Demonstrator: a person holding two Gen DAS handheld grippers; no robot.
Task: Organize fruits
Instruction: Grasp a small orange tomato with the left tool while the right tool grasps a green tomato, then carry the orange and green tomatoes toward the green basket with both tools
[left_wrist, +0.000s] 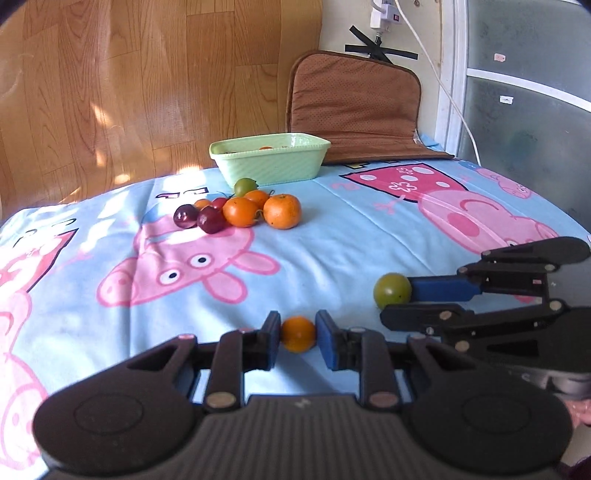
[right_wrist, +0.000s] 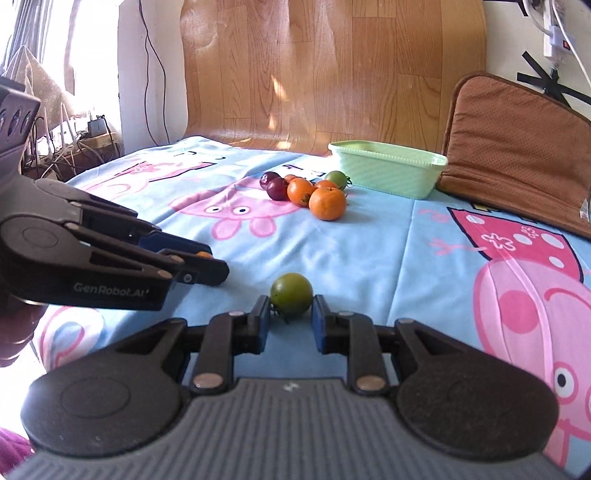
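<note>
My left gripper (left_wrist: 297, 334) is shut on a small orange fruit (left_wrist: 297, 334), low over the blue cartoon-print cloth. My right gripper (right_wrist: 290, 314) is shut on a green fruit (right_wrist: 291, 298), also seen in the left wrist view (left_wrist: 392, 290). The two grippers are side by side near the cloth's front. A pile of fruit lies farther back: oranges (left_wrist: 282, 211), dark red plums (left_wrist: 210, 219) and one green fruit (left_wrist: 245, 186). Behind it stands a pale green basket (left_wrist: 271, 162) with something orange inside.
A brown cushion (left_wrist: 354, 107) leans on the wall behind the basket. A wooden panel (left_wrist: 147, 81) stands at the back. A white cable (left_wrist: 439, 74) hangs at the right. Cluttered cables and boxes (right_wrist: 74, 144) lie beyond the table's left edge.
</note>
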